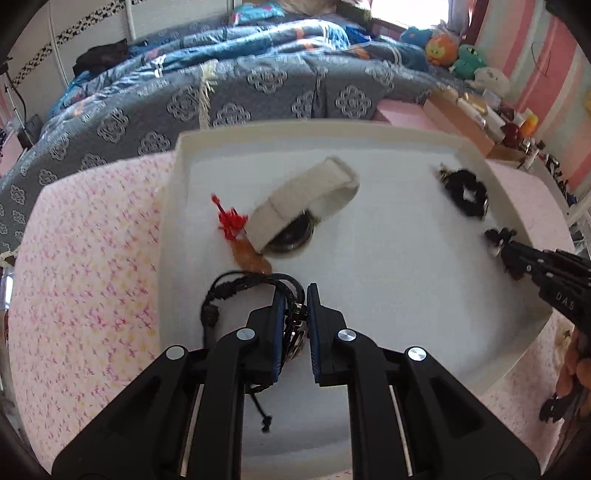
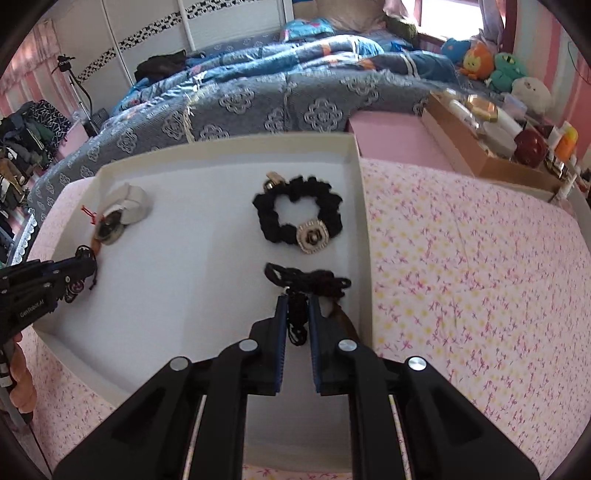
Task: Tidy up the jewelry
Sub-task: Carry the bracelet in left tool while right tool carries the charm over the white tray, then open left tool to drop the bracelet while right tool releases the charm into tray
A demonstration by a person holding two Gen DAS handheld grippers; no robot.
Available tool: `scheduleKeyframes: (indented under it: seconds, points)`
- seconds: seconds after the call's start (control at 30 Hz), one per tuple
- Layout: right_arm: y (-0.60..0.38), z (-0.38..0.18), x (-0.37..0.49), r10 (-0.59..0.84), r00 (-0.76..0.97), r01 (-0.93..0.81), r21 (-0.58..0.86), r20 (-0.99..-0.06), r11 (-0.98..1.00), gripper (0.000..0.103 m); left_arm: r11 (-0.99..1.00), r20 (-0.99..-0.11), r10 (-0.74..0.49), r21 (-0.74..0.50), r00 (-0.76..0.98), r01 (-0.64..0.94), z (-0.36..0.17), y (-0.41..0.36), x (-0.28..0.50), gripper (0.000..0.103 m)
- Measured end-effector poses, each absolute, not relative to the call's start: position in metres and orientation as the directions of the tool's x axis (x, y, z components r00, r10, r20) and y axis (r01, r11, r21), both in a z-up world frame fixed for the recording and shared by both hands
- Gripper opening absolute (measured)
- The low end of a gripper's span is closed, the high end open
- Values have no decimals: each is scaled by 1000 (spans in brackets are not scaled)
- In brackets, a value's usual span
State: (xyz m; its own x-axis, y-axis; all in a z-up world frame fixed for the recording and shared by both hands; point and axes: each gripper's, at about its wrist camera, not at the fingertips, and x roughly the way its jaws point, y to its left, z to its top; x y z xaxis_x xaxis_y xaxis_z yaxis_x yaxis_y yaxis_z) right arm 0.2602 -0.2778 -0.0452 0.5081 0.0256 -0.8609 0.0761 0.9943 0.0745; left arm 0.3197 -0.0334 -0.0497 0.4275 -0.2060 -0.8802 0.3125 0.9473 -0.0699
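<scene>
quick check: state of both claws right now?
Left claw: closed on the black braided cord bracelet.
Right claw: closed on a black knitted cord piece.

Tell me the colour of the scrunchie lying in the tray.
Black scrunchie with a pale round charm; clearest in the right wrist view.

A bed (image 2: 258, 96) covered by a grey-blue patterned quilt (image 1: 229, 99) is seen across the far side, with a white wardrobe (image 2: 155, 33) banded in black and white behind it at the far left. A bright window (image 2: 450, 18) is set at the far right beside a pink striped wall (image 2: 554, 48), and plush toys (image 2: 495, 66) are lined up beneath it. The near surface is covered by a pink floral cloth (image 2: 480, 277), and a cardboard box (image 2: 465, 144) of bottles is placed at the right.
</scene>
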Motion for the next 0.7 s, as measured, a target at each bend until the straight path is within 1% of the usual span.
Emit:
scheduleKeyframes:
  seconds: [0.17,0.27,0.3,0.33,0.37,0.43,0.47,0.5,0.53,0.6,0.67,0.7]
  points:
    - [-274,-48,262,7,493,75,50,-870,996,13,947,-881,-200,-63,428,314,-53,-39,321,11]
    - [-273,-47,262,14,486,73,57,-874,996,14,947,-884,-202,-66,423,314,-52,-41,319,17]
    - [-273,-46,261,19,488,69,60,-873,996,16,946,-884,-204,-68,420,316,-52,-42,317,21]
    - [-273,-46,261,21,489,63,59,-872,996,24,945,-884,-204,-66,421,320,-51,-44,315,27]
    - [-273,-45,259,32,491,53,67,-871,996,30,945,-882,-202,-62,425,321,-50,-43,313,31]
    - [-270,-42,255,40,496,41,69,-868,997,36,944,-872,-205,-57,444,324,-43,-45,307,46]
    - [-269,-39,253,35,503,40,64,-864,997,44,944,-869,-209,-59,449,325,-40,-46,305,49]
    - [-269,-36,251,36,509,40,66,-860,997,49,943,-865,-215,-63,453,326,-37,-46,302,53]
    - [-270,-32,249,54,519,34,84,-853,996,52,942,-862,-222,-68,455,330,-33,-46,299,53]
    - [-272,-25,246,85,527,27,117,-845,993,52,937,-858,-232,-72,458,341,-27,-48,292,54]
    - [-276,-13,239,87,545,31,123,-834,992,53,936,-851,-236,-69,469,346,-18,-49,284,56]
    - [-277,-8,235,90,554,28,126,-828,992,53,935,-844,-242,-70,479,348,-12,-48,279,60]
